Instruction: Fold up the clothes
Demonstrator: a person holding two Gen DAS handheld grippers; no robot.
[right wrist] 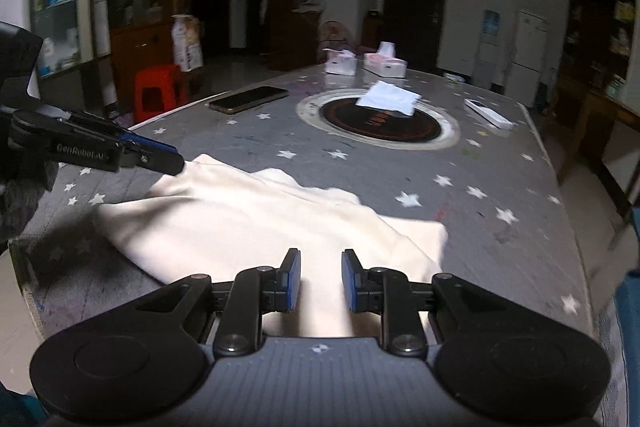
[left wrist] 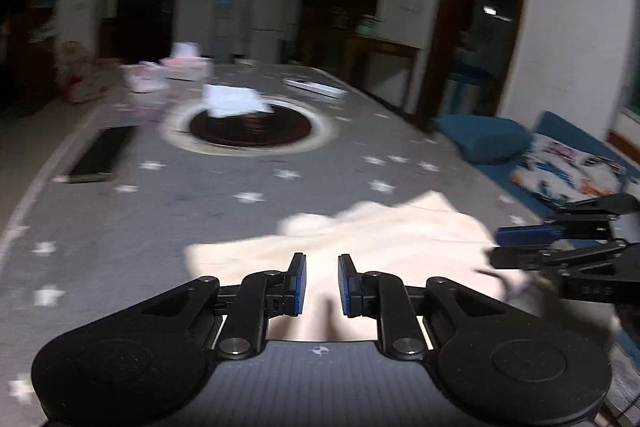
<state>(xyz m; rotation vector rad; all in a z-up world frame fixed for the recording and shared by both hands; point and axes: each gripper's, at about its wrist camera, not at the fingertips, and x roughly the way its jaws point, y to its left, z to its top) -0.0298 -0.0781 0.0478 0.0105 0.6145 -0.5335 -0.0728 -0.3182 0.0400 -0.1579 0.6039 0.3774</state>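
Blk grippers (right wrist: 320,281), blue pads (right wrist: 294,281), "GenRobot.AI" mark.

The cream garment (right wrist: 256,223) looked like soft matt cloth. The bench (right wrist: 500,163) wore a grey star-printed matt cover. Each claw (right wrist: 320,281) was matt black plastic with blue pads (right wrist: 294,279).

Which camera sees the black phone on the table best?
The right wrist view: the phone is sharp there, its whole dark glossy face showing on the starry table. In the left wrist view the phone is only a blurred dark slab at the left.
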